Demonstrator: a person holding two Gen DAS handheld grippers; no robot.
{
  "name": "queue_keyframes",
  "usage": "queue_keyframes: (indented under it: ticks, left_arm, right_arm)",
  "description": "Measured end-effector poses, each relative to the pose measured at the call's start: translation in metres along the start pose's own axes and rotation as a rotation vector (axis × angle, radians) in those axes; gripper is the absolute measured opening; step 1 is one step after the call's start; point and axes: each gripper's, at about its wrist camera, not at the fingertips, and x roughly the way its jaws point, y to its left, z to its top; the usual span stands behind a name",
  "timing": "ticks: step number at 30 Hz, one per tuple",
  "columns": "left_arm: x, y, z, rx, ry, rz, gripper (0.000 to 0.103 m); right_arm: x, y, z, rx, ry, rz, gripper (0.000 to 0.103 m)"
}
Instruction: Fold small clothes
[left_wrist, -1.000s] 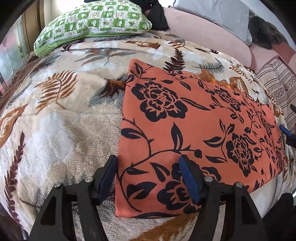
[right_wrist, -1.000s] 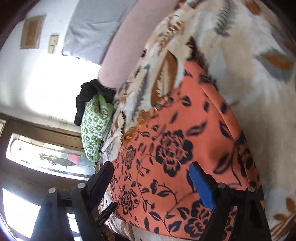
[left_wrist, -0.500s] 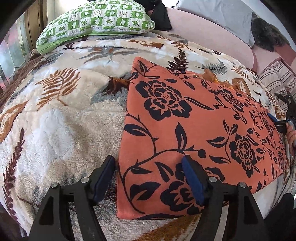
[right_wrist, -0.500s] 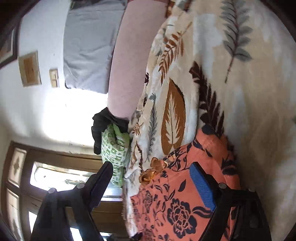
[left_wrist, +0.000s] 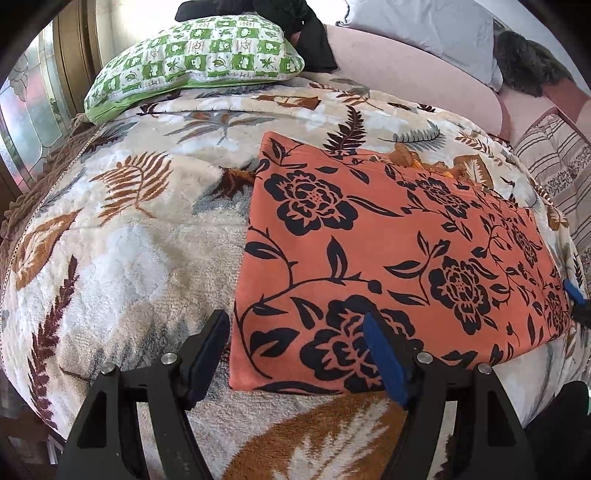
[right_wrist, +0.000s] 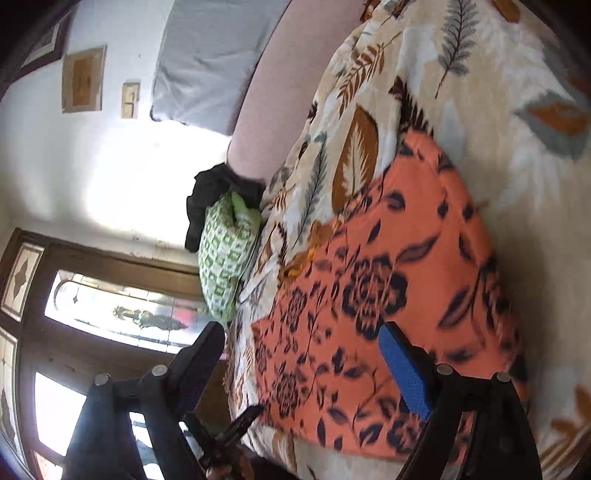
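Observation:
An orange cloth with black flowers (left_wrist: 388, 251) lies folded flat in a rectangle on a leaf-patterned blanket (left_wrist: 122, 236). My left gripper (left_wrist: 295, 350) is open and empty, just above the cloth's near left corner; one finger is over the blanket, the other over the cloth. My right gripper (right_wrist: 303, 369) is open and empty, tilted on its side over the cloth's (right_wrist: 388, 295) right end. Its blue pad shows at the right edge of the left wrist view (left_wrist: 574, 290).
A green checked pillow (left_wrist: 195, 62) lies at the far left of the bed, with a dark garment (left_wrist: 314, 40) behind it. A pink bolster (left_wrist: 413, 81), a grey pillow (left_wrist: 424, 26) and a striped cushion (left_wrist: 557, 166) line the back and right. A window door (right_wrist: 110, 314) stands beyond.
My right gripper swung away from the cloth toward the bed's far end, then came back down over its right end. My left gripper drew back slightly. The cloth stayed flat.

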Motion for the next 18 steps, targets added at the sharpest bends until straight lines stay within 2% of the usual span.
queue_keyframes:
  ticks: [1,3,5,9,10,12,14,16,18]
  left_arm:
    - [-0.003,-0.001,-0.001,-0.002,-0.002,-0.005,0.075]
    - [-0.009,-0.004,-0.004,-0.001,-0.005,-0.017,0.075]
    - [-0.018,-0.004,-0.008,0.007,-0.021,-0.02,0.076]
    - [-0.026,0.001,-0.013,-0.012,-0.037,-0.017,0.076]
    - [-0.025,0.002,-0.015,-0.026,-0.031,-0.023,0.076]
    - [-0.023,0.002,-0.017,-0.037,-0.008,-0.03,0.076]
    - [-0.025,-0.001,-0.019,-0.021,-0.012,-0.034,0.076]
    - [-0.027,-0.005,-0.018,-0.011,-0.03,-0.018,0.076]
    - [-0.026,-0.008,-0.015,-0.03,-0.032,-0.025,0.076]
  right_arm:
    - [0.001,-0.006,-0.011,-0.003,-0.003,-0.022,0.089]
    - [0.007,-0.037,-0.021,0.07,-0.012,-0.149,0.089]
    - [-0.003,-0.04,-0.025,0.125,-0.079,-0.095,0.088]
    - [-0.017,-0.015,-0.034,0.073,-0.09,-0.014,0.089]
    - [-0.019,-0.017,-0.038,0.065,-0.1,-0.018,0.09]
    - [-0.014,-0.041,-0.038,0.118,-0.096,-0.122,0.091]
    - [-0.027,-0.054,-0.041,0.22,-0.158,-0.026,0.088]
    - [-0.046,-0.037,-0.046,0.169,-0.195,-0.061,0.089]
    - [-0.06,-0.027,-0.059,0.141,-0.211,-0.05,0.089]
